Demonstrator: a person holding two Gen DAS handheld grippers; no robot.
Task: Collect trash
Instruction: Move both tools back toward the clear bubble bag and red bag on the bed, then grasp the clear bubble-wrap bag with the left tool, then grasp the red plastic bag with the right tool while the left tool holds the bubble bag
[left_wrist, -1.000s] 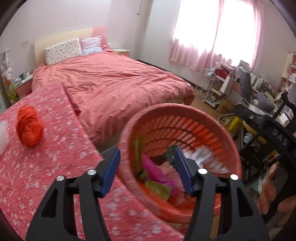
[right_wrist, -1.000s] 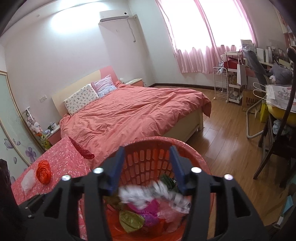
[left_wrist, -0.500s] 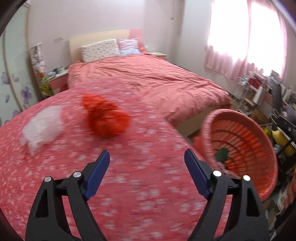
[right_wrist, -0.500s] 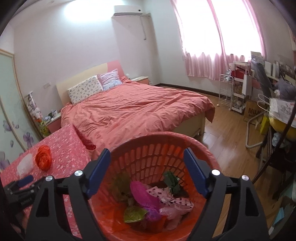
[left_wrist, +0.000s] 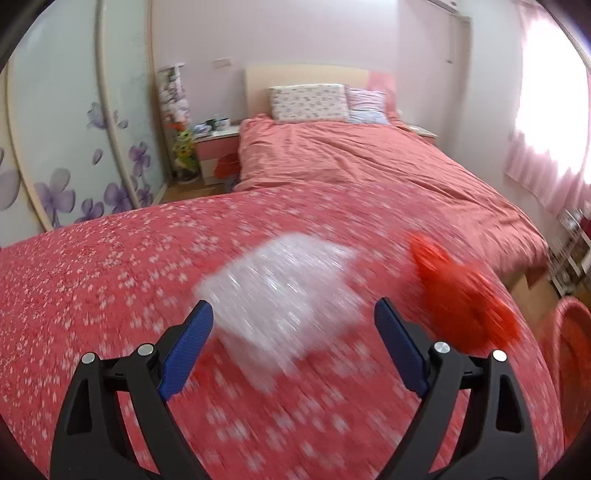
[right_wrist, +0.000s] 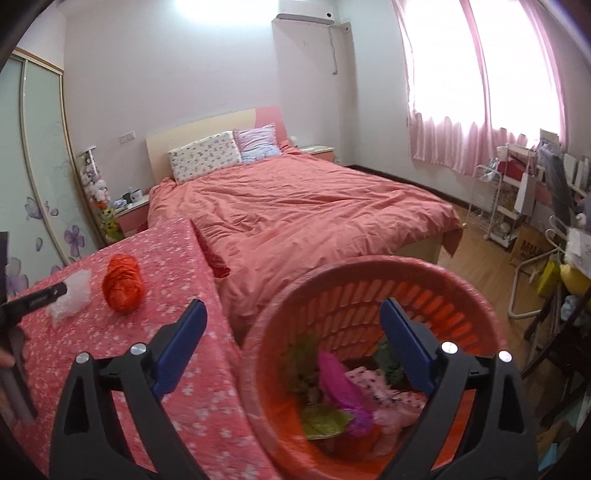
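A crumpled clear plastic wad (left_wrist: 284, 291) lies on the red flowered tablecloth (left_wrist: 110, 280), with a crumpled orange-red wad (left_wrist: 461, 295) to its right. My left gripper (left_wrist: 293, 334) is open and empty, its jaws on either side of the clear wad, just short of it. In the right wrist view both wads show at the left, the clear plastic wad (right_wrist: 74, 295) and the orange-red wad (right_wrist: 123, 282). My right gripper (right_wrist: 293, 341) is open and empty above the orange basket (right_wrist: 369, 280), which holds several pieces of coloured trash (right_wrist: 343, 391).
A bed with a salmon cover (right_wrist: 295, 206) stands beyond the table. A nightstand (left_wrist: 218, 155) and a flowered wardrobe door (left_wrist: 66, 147) are at the left. A white rack (right_wrist: 495, 199), a chair and clutter fill the right side over wooden floor (right_wrist: 480, 251).
My left gripper has swung left from the basket across the table and now frames the clear wad. My right gripper dropped its white trash into the basket and opened wide.
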